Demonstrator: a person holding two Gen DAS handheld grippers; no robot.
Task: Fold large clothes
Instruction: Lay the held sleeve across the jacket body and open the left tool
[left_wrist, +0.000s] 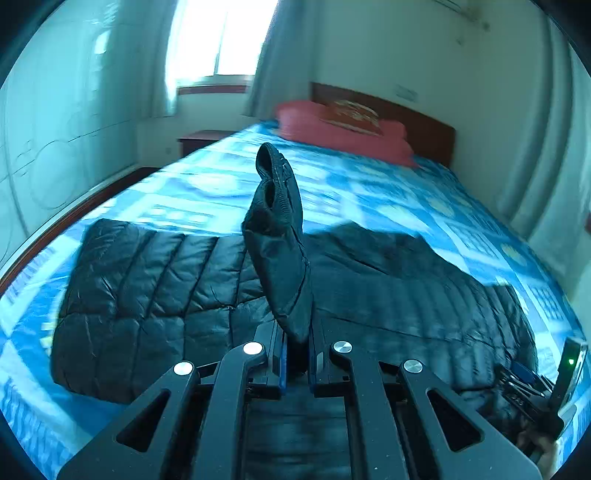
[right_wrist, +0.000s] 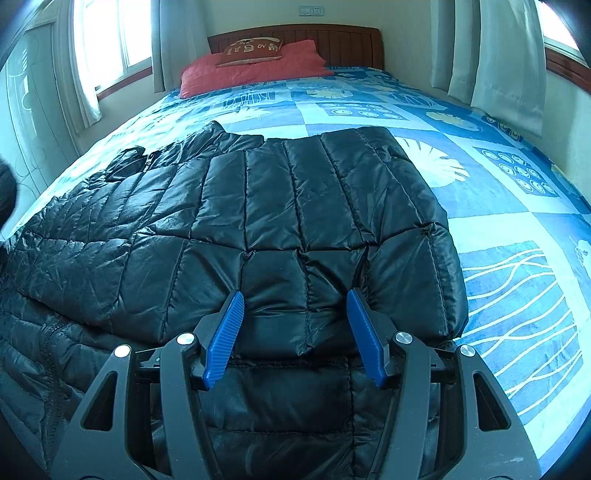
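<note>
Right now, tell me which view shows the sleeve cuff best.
Left wrist view: the sleeve cuff sticks up from the shut left gripper, ribbed opening visible. The right wrist view shows only a dark blur at its left edge, possibly it.

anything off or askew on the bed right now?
Nothing damaged. The one odd bit: the jacket's sleeve sticks up off the bed, cuff in the air, pinched in the left gripper. The rest of the black jacket lies flat, partly folded, under the open right gripper.
</note>
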